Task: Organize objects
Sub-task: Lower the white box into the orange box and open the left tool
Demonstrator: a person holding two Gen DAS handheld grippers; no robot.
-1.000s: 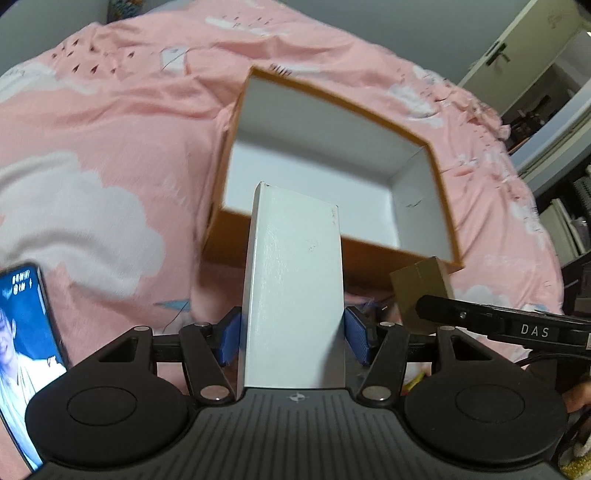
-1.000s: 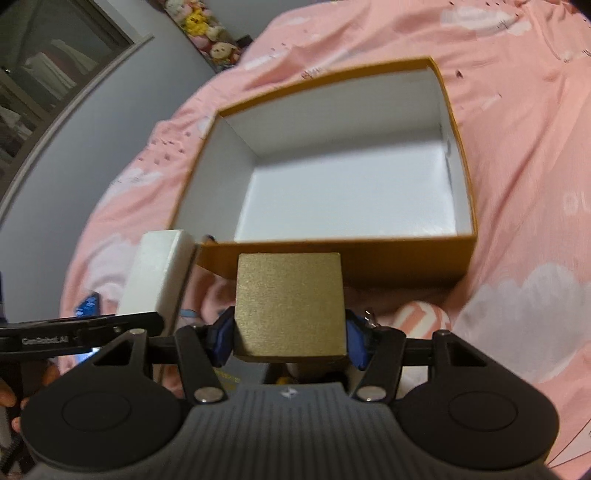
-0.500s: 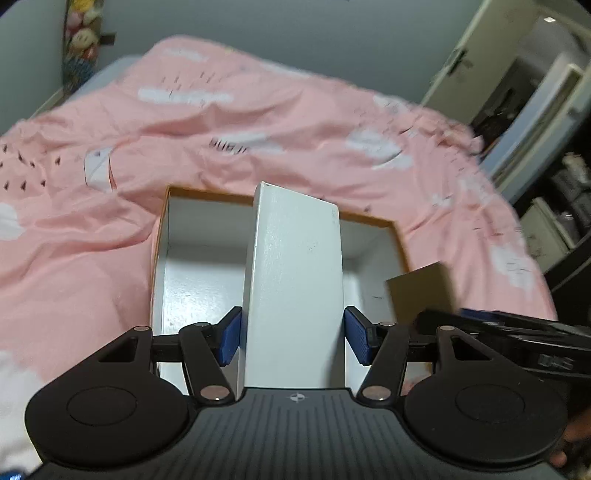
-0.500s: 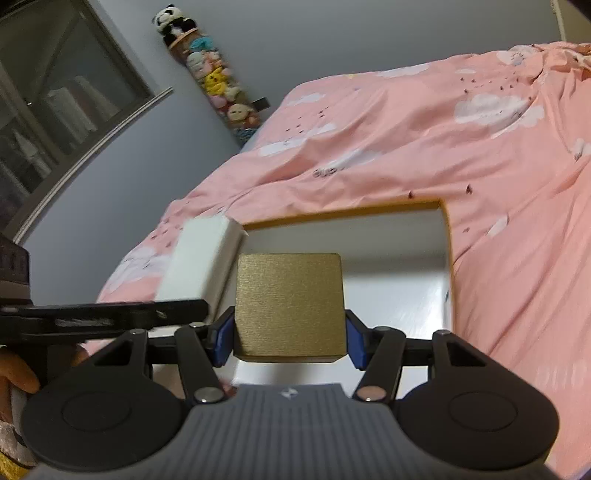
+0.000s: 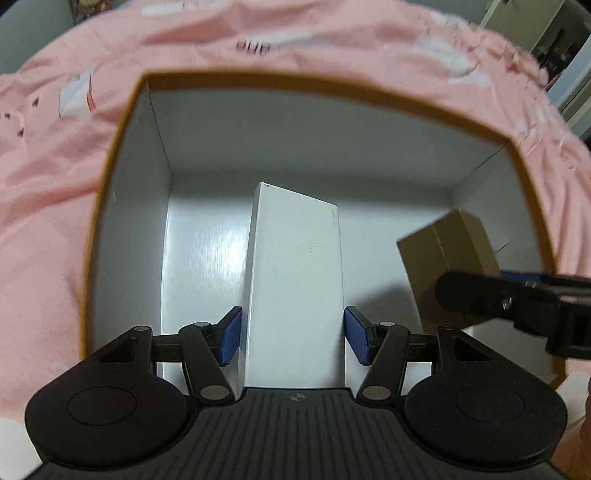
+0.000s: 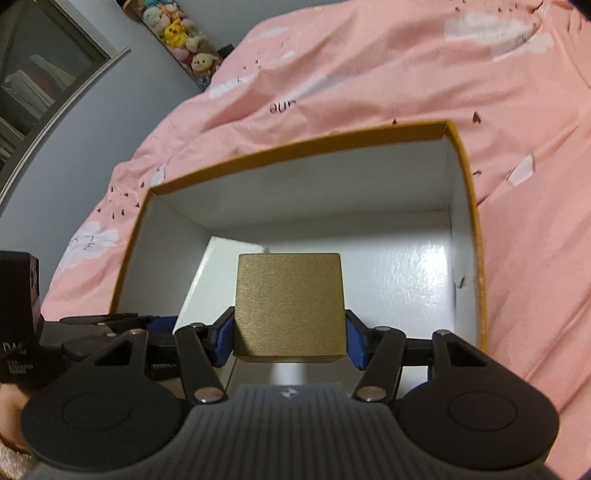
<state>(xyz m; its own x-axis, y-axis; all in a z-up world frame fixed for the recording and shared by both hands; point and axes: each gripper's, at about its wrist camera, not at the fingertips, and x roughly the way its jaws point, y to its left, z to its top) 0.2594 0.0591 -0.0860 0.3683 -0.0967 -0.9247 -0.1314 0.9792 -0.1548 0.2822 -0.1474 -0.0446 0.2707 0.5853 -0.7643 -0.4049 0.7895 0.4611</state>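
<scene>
An open orange box with a white inside (image 5: pixel 125 122) (image 6: pixel 476 236) lies on the pink bed. My left gripper (image 5: pixel 293 338) is shut on a tall white box (image 5: pixel 295 266) and holds it down inside the orange box, near its middle. My right gripper (image 6: pixel 290 341) is shut on a small gold box (image 6: pixel 290 302) and holds it inside the orange box, to the right of the white box. The gold box also shows in the left wrist view (image 5: pixel 447 258), and the white box in the right wrist view (image 6: pixel 210 280).
The pink cloud-print bedspread (image 5: pixel 48 177) (image 6: pixel 517 110) surrounds the box on all sides. A row of plush toys (image 6: pixel 177 33) hangs on the grey wall at the back left. A doorway (image 5: pixel 554 33) lies at the far right.
Both grippers have moved forward and down, from in front of the orange box to inside it, each still holding its box.
</scene>
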